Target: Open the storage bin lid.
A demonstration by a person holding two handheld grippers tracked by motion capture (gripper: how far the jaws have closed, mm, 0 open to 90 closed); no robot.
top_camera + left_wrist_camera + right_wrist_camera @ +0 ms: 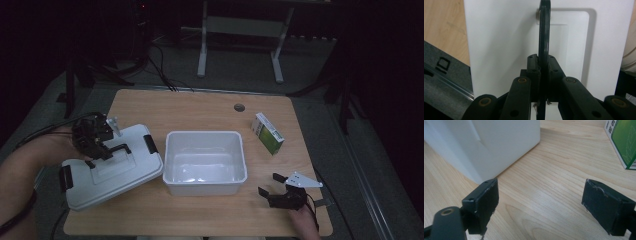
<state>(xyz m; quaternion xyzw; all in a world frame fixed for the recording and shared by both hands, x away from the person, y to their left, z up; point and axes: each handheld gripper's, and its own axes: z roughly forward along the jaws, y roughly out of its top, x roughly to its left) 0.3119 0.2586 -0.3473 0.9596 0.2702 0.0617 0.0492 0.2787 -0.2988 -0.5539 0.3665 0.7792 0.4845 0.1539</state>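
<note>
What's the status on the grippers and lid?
Left gripper shut on lid handle. Right gripper open, empty. Lid beside tub. Nothing in the way.

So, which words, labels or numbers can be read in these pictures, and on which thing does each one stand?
Green and white carton: it carries print, too small to read from the high view.
Same carton in the right gripper view: a few green characters at its top edge, cut off and blurred, not readable.
White lid, white bin, table: no text seen.
</note>
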